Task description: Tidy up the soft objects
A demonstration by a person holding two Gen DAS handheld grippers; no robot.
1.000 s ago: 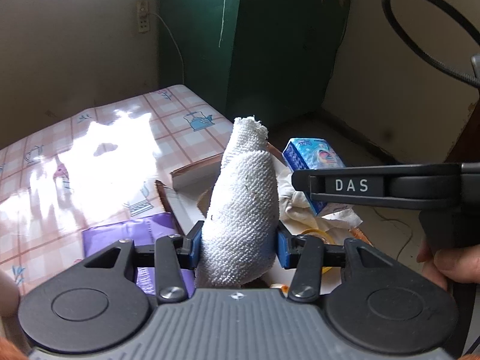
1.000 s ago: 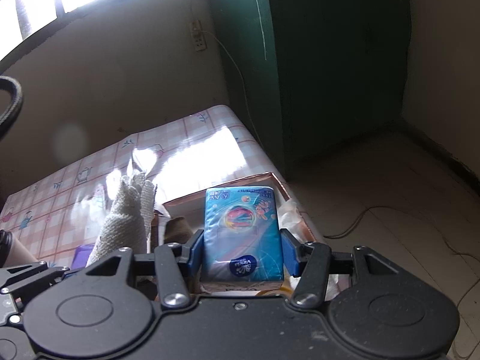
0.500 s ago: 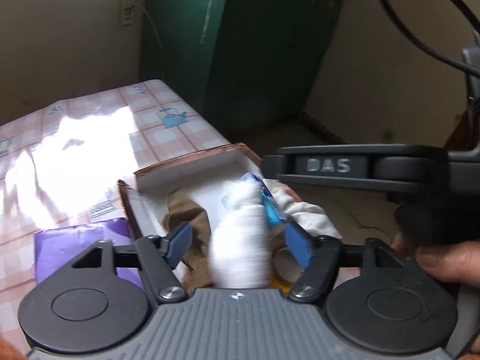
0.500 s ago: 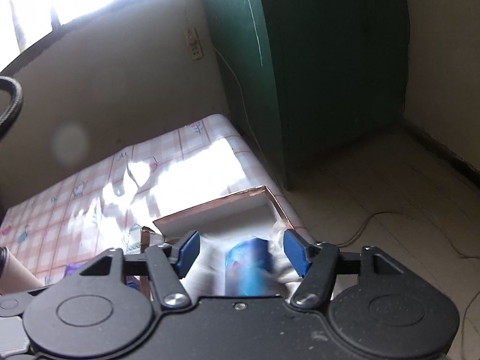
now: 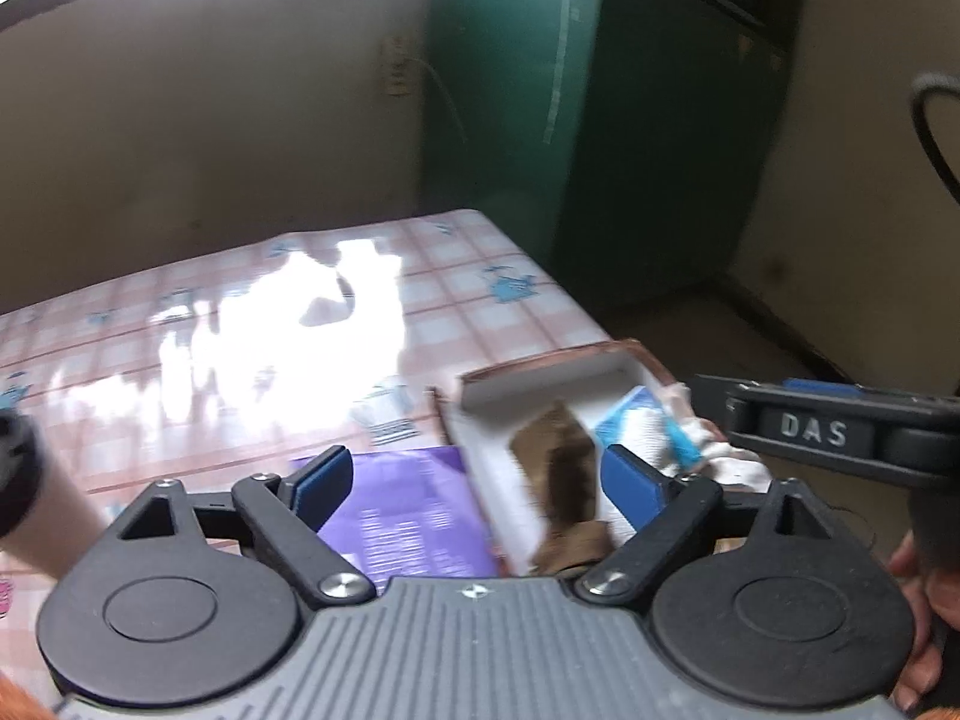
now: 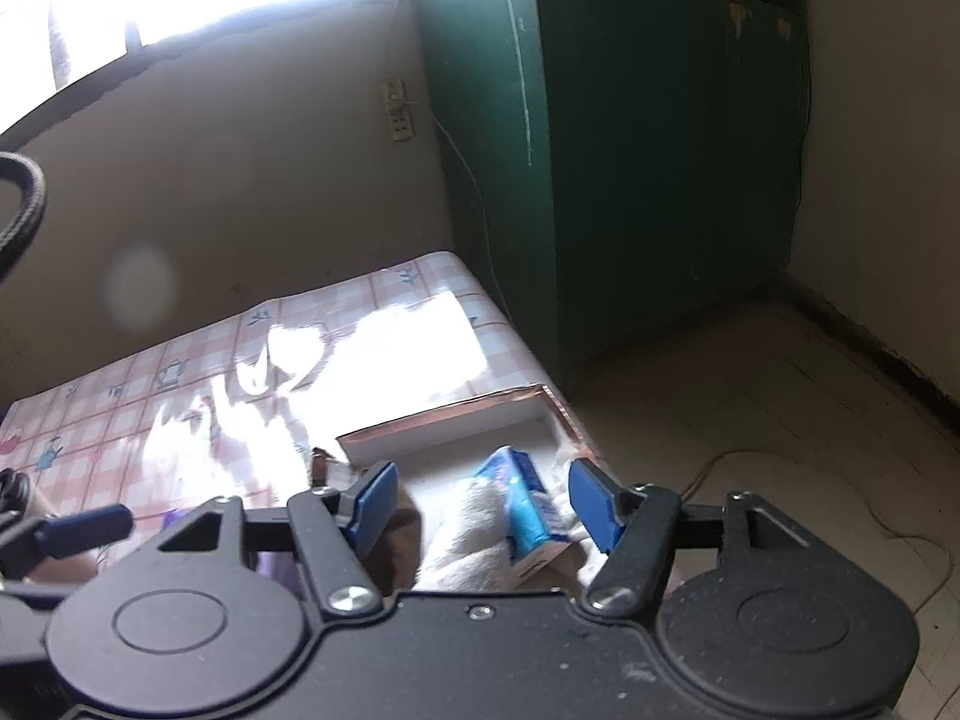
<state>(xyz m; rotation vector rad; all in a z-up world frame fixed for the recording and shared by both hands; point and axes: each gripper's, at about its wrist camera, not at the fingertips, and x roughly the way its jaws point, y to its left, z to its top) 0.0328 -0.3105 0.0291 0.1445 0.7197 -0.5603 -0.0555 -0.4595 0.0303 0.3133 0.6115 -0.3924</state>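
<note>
A brown-rimmed cardboard box [image 5: 540,369] with a white inside sits at the table's right edge; it also shows in the right wrist view [image 6: 456,420]. In it lie a white rolled towel [image 6: 474,531], a blue tissue pack [image 6: 525,507] [image 5: 630,420] and a brown cloth [image 5: 561,480]. My left gripper [image 5: 477,489] is open and empty above the box's left side. My right gripper [image 6: 483,501] is open and empty just above the tissue pack and towel.
A purple packet [image 5: 408,510] lies on the checked tablecloth [image 5: 240,324] left of the box. A green cabinet [image 6: 630,150] stands beyond the table. A cable [image 6: 780,480] runs over the floor to the right. The right gripper's body [image 5: 840,432] shows at the right.
Both grippers opened. The left let go of the white towel and the right let go of the blue tissue pack; both dropped into the box. Both grippers lifted back.
</note>
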